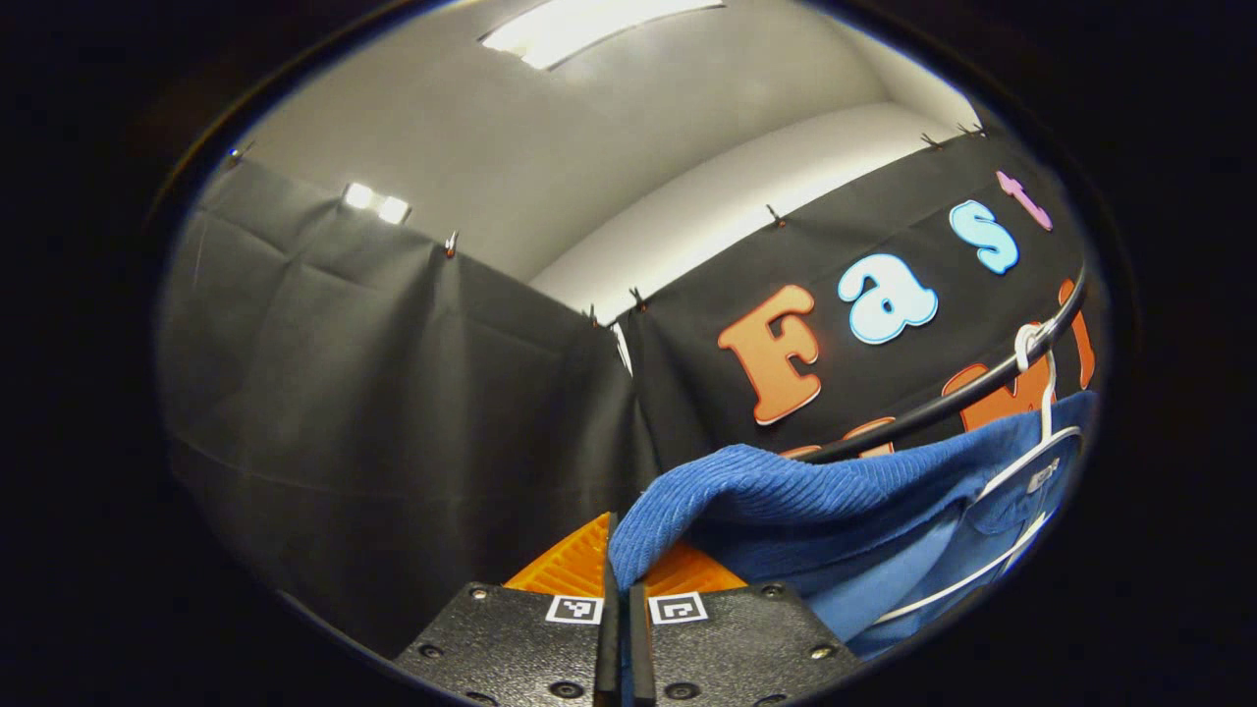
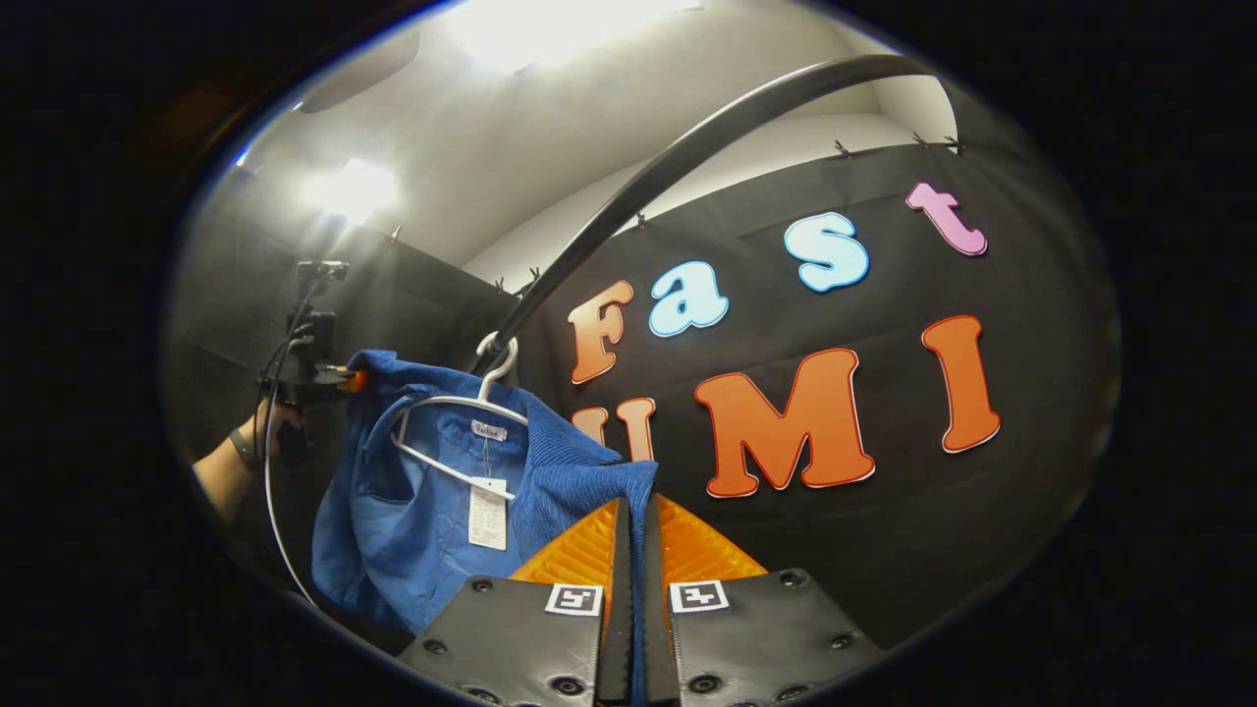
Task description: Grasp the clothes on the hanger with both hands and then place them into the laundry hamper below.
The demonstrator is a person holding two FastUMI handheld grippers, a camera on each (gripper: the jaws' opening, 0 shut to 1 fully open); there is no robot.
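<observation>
While both grippers, left gripper (image 1: 621, 565) and right gripper (image 2: 636, 530), pinch the blue garment (image 2: 412, 511) on its hanger (image 2: 447, 432), they should lift evenly off the rail (image 2: 687, 157).

Garment (image 2: 412, 511) draped over a hanger (image 2: 442, 442) hooked on the rail (image 2: 678, 157) above. Left gripper (image 1: 617, 579) pinches one shoulder fold, the hanger to its right; right gripper (image 2: 633, 550) pinches the opposite fold, the hanger to its left.
</observation>
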